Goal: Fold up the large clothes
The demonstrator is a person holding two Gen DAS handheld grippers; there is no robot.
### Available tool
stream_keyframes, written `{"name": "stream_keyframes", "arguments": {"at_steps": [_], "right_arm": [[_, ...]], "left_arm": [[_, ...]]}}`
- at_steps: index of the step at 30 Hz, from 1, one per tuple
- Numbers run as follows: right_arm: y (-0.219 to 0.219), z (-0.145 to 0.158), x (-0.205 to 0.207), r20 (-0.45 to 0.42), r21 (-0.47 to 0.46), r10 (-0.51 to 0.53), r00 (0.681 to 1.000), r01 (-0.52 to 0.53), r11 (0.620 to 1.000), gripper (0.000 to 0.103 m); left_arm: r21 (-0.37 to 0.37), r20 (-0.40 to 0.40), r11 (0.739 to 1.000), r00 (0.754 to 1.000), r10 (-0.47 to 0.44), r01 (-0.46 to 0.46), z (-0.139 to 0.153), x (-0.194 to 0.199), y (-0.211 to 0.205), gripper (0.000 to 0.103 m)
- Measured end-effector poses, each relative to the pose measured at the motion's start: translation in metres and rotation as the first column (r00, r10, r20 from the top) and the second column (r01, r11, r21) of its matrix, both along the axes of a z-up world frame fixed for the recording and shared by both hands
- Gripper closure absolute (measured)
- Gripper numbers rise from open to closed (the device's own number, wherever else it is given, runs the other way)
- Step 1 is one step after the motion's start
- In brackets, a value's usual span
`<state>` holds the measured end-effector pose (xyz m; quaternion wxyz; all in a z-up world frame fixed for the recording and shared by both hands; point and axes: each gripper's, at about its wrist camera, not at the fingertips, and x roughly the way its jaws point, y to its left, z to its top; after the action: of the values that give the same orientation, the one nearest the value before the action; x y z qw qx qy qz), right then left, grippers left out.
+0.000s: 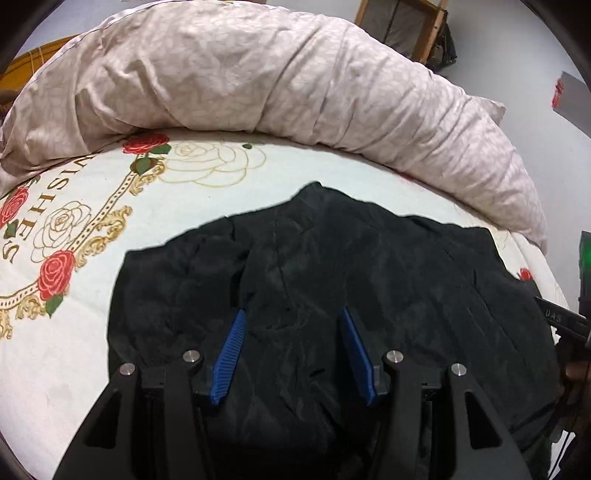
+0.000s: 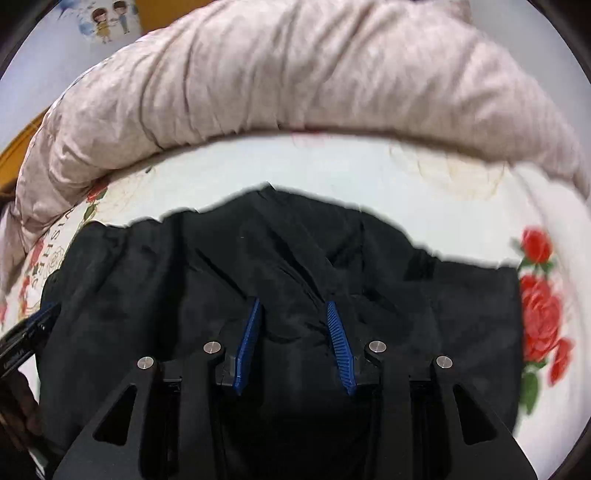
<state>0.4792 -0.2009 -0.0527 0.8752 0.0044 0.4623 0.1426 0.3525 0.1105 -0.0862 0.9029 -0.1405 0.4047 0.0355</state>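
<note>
A black garment [image 1: 332,266] lies bunched and partly folded on the white rose-print bed sheet [image 1: 229,192]. My left gripper [image 1: 293,314] is open, its blue pads [image 1: 231,354] spread just over the garment's near left part, holding nothing. In the right wrist view the same black garment [image 2: 280,266] fills the middle. My right gripper [image 2: 293,306] is open above a raised fold of the cloth, with its blue pads [image 2: 340,343] to either side of that fold. Whether the pads touch the cloth I cannot tell.
A rolled pinkish duvet [image 1: 258,74] runs along the far side of the bed, also in the right wrist view [image 2: 295,74]. The other gripper shows at the right edge [image 1: 565,321] and at the left edge [image 2: 26,339]. A wooden frame [image 1: 402,26] stands beyond the bed.
</note>
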Motion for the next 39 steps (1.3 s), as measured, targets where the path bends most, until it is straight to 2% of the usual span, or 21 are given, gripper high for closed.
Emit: {"name": "stream_keyframes", "arguments": {"at_steps": [2, 4, 6, 9, 11, 13, 15, 17, 20, 24, 27, 31, 33, 39], "right_arm": [[-0.002, 0.009, -0.008, 0.008, 0.0, -0.017, 1.0, 0.017, 1.0, 0.065], [-0.002, 0.034, -0.03, 0.072, 0.016, -0.018, 0.997, 0.017, 1.0, 0.065], [-0.001, 0.056, -0.056, 0.129, 0.06, 0.0, 0.992, -0.008, 0.998, 0.065], [0.002, 0.066, -0.091, 0.143, 0.122, 0.027, 0.989, -0.045, 0.992, 0.063], [0.014, 0.051, -0.107, 0.104, 0.128, 0.075, 0.992, -0.089, 0.988, 0.063], [0.022, 0.02, -0.109, 0.015, 0.134, 0.091, 0.996, -0.093, 0.987, 0.063], [0.019, 0.002, -0.106, 0.007, 0.119, 0.086, 0.996, -0.086, 0.989, 0.063], [0.015, -0.001, -0.101, 0.003, 0.115, 0.078, 0.997, -0.078, 0.99, 0.065], [0.014, 0.017, -0.106, 0.004, 0.089, 0.066, 0.998, -0.066, 0.994, 0.065], [0.01, 0.036, -0.133, 0.045, 0.104, 0.09, 0.995, -0.094, 0.99, 0.064], [0.019, 0.019, -0.148, 0.018, 0.099, 0.123, 0.992, -0.125, 0.987, 0.064], [0.023, -0.025, -0.142, -0.046, 0.034, 0.119, 0.992, -0.117, 0.993, 0.064], [0.02, -0.032, -0.137, -0.041, 0.043, 0.114, 0.993, -0.112, 0.993, 0.064], [0.032, -0.045, -0.128, -0.003, -0.033, 0.123, 0.992, -0.123, 0.992, 0.064]], "left_arm": [[0.007, -0.003, 1.0, 1.0, -0.008, 0.008, 0.003, -0.002, -0.001, 0.049], [0.005, -0.009, 1.0, 1.0, -0.011, 0.011, 0.012, -0.009, -0.001, 0.049], [-0.006, 0.031, 1.0, 0.999, -0.026, 0.026, 0.025, -0.024, -0.003, 0.049], [-0.04, 0.071, 0.998, 0.997, -0.042, 0.045, 0.036, -0.053, -0.013, 0.049], [-0.071, 0.048, 0.995, 0.997, -0.064, 0.067, 0.027, -0.063, -0.023, 0.049], [-0.079, 0.0, 0.994, 0.998, -0.071, 0.07, 0.009, -0.062, -0.033, 0.049], [-0.068, -0.017, 0.995, 0.997, -0.08, 0.078, -0.002, -0.059, -0.042, 0.049], [-0.053, -0.022, 0.995, 0.996, -0.081, 0.08, -0.003, -0.053, -0.047, 0.049], [-0.052, -0.043, 0.995, 0.996, -0.084, 0.081, 0.007, -0.052, -0.048, 0.049], [-0.064, -0.011, 0.991, 0.993, -0.117, 0.116, 0.023, -0.077, -0.055, 0.049], [-0.071, -0.022, 0.988, 0.99, -0.141, 0.139, 0.011, -0.094, -0.067, 0.049], [-0.07, -0.076, 0.991, 0.99, -0.117, 0.112, -0.018, -0.086, -0.074, 0.047], [-0.059, -0.084, 0.993, 0.991, -0.106, 0.101, -0.023, -0.082, -0.076, 0.045], [-0.007, -0.079, 0.996, 0.993, -0.084, 0.084, -0.034, -0.07, -0.083, 0.044]]}}
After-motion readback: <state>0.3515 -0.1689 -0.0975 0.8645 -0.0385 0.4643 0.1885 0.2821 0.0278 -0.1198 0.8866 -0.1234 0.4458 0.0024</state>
